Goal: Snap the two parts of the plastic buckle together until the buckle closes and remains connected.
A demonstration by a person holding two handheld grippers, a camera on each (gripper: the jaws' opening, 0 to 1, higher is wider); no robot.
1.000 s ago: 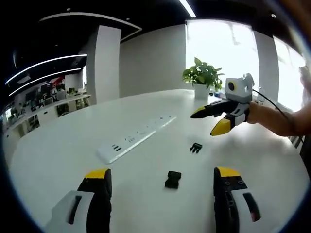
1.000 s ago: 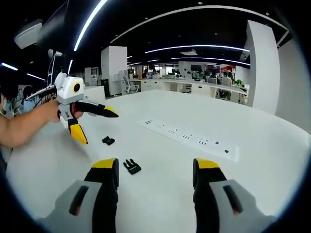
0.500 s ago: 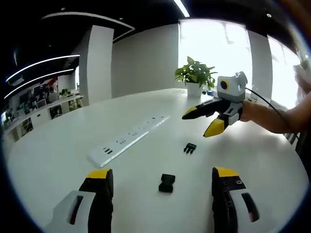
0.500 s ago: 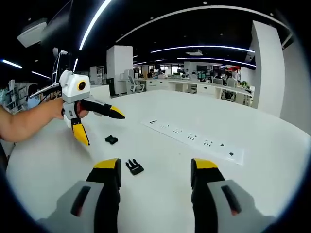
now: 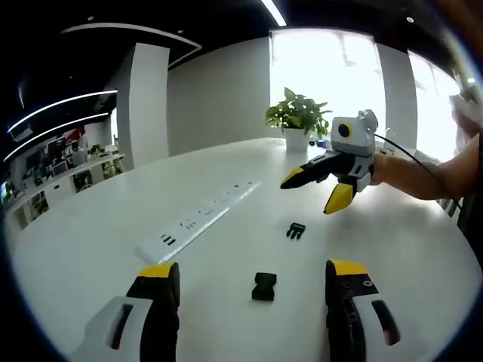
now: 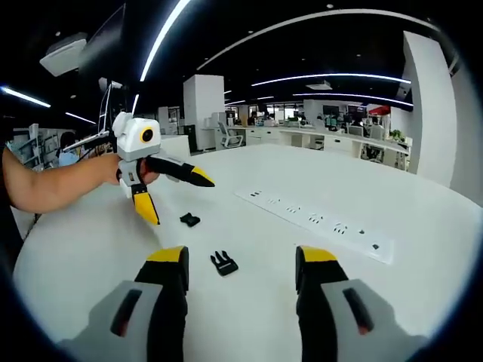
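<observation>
My left gripper (image 5: 249, 275) is wide open and empty above the table (image 5: 90, 241), with the socket (image 5: 264, 286) lying between its jaws, so I think this half is its target. The prong half (image 5: 295, 230) lies further, apart from it. My right gripper (image 6: 241, 260) is also wide open, hovering near the prong half (image 6: 224, 263).

Both views face each other low across the table (image 5: 90, 234), sharing it.
</observation>
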